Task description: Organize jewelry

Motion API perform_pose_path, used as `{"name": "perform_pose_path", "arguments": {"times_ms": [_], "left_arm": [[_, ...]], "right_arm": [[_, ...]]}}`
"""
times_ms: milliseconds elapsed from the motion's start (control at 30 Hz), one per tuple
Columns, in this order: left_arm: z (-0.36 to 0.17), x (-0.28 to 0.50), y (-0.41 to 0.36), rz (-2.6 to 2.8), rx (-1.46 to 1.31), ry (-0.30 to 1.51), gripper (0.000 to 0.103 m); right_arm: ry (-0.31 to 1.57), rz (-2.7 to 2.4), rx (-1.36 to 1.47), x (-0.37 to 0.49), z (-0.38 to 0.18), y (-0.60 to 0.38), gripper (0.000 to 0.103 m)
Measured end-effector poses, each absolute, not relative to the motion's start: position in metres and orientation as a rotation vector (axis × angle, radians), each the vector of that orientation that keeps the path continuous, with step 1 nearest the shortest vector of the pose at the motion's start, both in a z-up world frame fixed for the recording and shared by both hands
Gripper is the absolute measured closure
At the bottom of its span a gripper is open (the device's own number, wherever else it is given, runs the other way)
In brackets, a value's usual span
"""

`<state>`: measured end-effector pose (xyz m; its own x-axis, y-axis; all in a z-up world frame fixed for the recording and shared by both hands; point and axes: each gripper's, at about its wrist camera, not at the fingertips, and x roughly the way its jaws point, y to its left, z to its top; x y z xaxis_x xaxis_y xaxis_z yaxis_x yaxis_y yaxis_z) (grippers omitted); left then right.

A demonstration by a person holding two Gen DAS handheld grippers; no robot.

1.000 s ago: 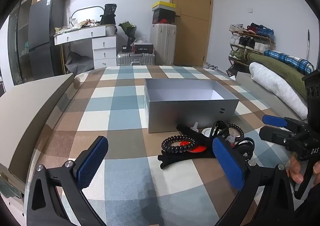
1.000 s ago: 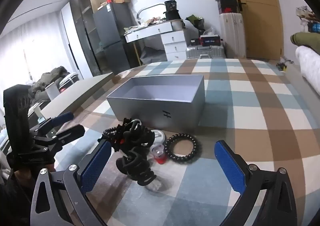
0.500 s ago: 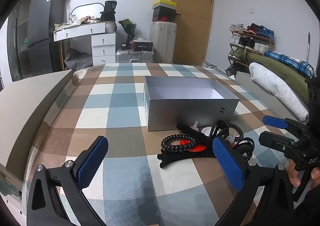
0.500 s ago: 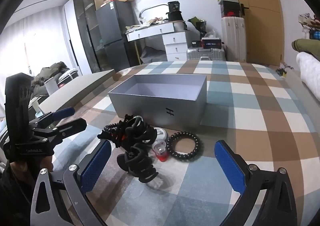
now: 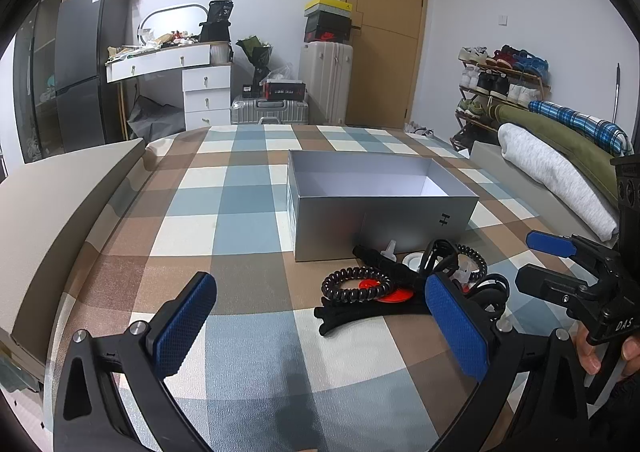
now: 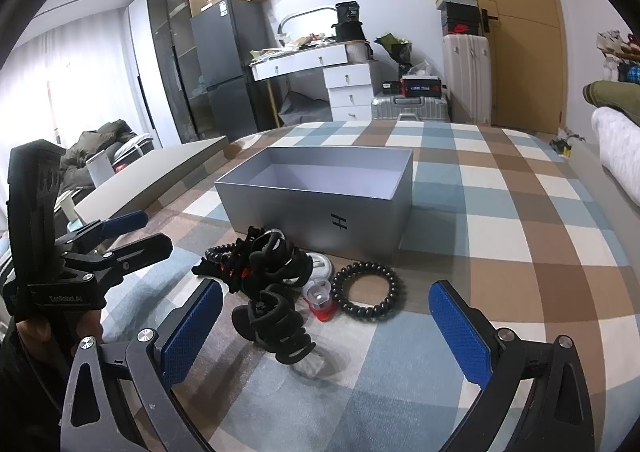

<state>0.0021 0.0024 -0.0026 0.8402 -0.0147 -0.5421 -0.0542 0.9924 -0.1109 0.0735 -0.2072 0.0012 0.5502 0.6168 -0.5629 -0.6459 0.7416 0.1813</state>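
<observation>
Two grippers, both with jaws spread wide and nothing between them; the left gripper (image 5: 320,326) hangs low over the checked bedspread (image 5: 240,187), the right gripper (image 6: 326,326) sits just off to the side, each held by a hand (image 5: 600,352) you can barely see. Pads are blue with a grippy diamond texture, frames matte black.

Jewelry pile is right in front of the silver box (image 5: 380,207), on the cloth, not in it; box is a plain rectangular thing, open top, pale inside, little "H" mark on the front wall, looks like smooth card. In the heap: a black coiled spiral band (image 6: 368,294) lying flat by itself, a second coiled band (image 5: 356,286) over something flat and red, a chunky black claw clip (image 6: 276,316) with curved teeth, a small clear bottle with red in it (image 6: 320,298), plus a white round thing I can't make out.

Around it: a beige board (image 5: 52,211) along one edge of the bed, rolled blankets (image 5: 560,167) on the other, suitcases (image 5: 326,81) and a white dresser (image 5: 180,83) by the wooden door.
</observation>
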Motion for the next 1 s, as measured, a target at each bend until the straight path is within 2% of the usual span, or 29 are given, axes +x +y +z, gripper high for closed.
{"name": "perform_pose_path", "arguments": {"times_ms": [1000], "left_arm": [[-0.0043,0.0027,0.0013,0.020,-0.123,0.574,0.001]], "right_arm": [[0.652,0.741,-0.045,0.0738,-0.0009,-0.2083,0.000]]}}
